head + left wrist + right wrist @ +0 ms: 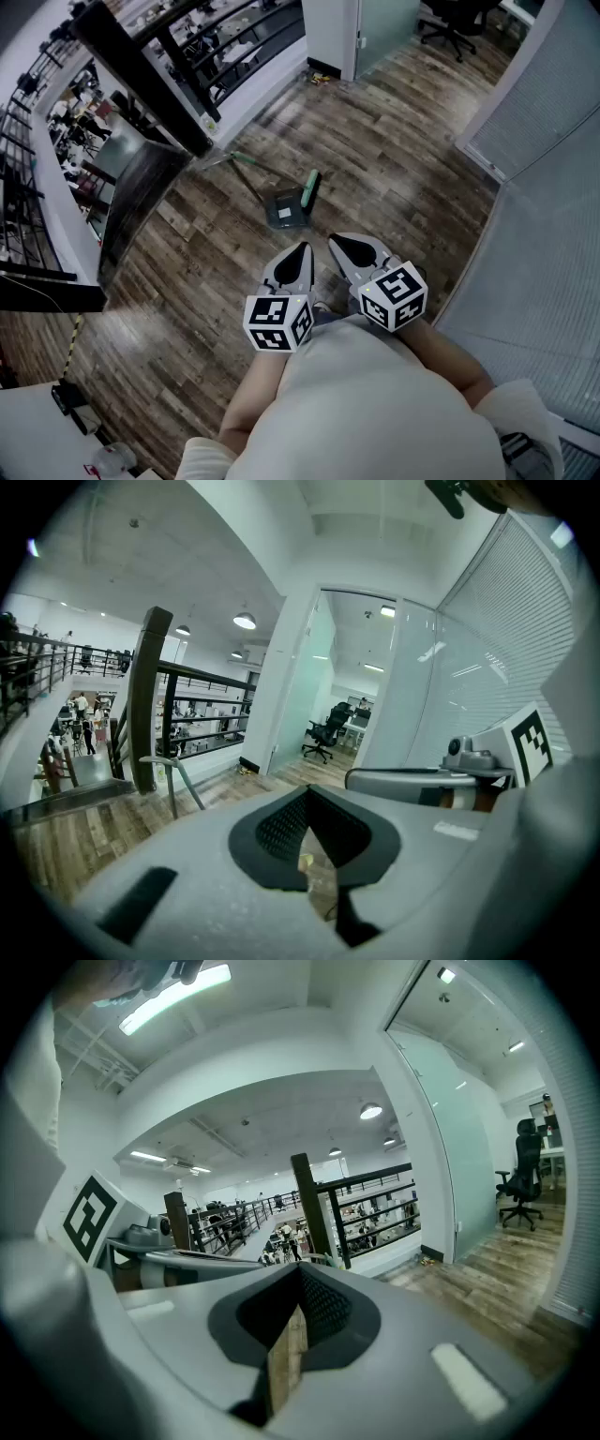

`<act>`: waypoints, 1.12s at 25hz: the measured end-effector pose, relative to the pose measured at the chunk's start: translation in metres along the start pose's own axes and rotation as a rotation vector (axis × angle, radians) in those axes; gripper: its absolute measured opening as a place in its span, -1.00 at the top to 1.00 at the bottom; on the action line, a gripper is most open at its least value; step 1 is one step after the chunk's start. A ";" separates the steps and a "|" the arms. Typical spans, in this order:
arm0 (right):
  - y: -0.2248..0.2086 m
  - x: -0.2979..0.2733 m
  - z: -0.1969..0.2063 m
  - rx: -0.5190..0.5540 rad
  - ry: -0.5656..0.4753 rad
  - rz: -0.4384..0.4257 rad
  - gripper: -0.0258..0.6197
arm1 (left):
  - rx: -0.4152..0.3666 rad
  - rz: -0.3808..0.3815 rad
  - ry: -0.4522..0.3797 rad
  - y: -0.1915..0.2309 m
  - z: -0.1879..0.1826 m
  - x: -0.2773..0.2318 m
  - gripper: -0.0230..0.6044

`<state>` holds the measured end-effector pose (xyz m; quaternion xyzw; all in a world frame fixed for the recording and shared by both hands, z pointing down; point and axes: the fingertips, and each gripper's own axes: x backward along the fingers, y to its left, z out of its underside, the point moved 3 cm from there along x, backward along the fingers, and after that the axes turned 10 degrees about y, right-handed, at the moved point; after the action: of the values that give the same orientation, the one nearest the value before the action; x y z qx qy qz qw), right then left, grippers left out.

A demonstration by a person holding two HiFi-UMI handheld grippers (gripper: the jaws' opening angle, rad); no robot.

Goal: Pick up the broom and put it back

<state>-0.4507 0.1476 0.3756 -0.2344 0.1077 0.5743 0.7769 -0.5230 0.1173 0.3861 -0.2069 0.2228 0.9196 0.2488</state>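
Observation:
The broom [308, 187], with a green head and a thin green handle, lies on the wooden floor beside a grey dustpan [286, 212]. Both lie a short way ahead of the grippers, near the foot of the black railing. My left gripper [302, 251] and right gripper [337, 242] are held side by side in front of the person's body, pointing toward the broom and apart from it. In the left gripper view the jaws [307, 794] meet at their tips with nothing between them. In the right gripper view the jaws [300, 1274] are shut and empty too.
A black railing with a thick post [141, 75] runs along the left, over a drop to a lower floor. A wall of blinds [548, 187] stands close on the right. A white pillar [328, 33] and an office chair [450, 23] are further ahead.

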 end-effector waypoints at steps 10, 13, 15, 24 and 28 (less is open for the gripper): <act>0.010 -0.013 0.002 0.014 0.008 -0.017 0.91 | 0.004 0.008 0.008 0.013 0.003 0.000 0.92; 0.012 -0.016 -0.003 -0.013 -0.026 -0.031 0.91 | 0.011 0.012 0.008 0.020 0.002 0.002 0.92; 0.014 -0.018 -0.004 -0.016 -0.039 -0.036 0.91 | 0.014 0.016 0.008 0.024 0.003 0.003 0.92; 0.026 -0.033 -0.005 -0.023 -0.011 -0.036 0.91 | 0.046 0.020 0.001 0.044 0.005 0.012 0.92; 0.027 -0.038 -0.007 -0.030 -0.012 -0.063 0.91 | 0.062 0.011 0.009 0.049 0.007 0.012 0.92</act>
<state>-0.4877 0.1183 0.3793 -0.2460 0.0868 0.5527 0.7915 -0.5609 0.0876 0.4013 -0.2020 0.2537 0.9126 0.2490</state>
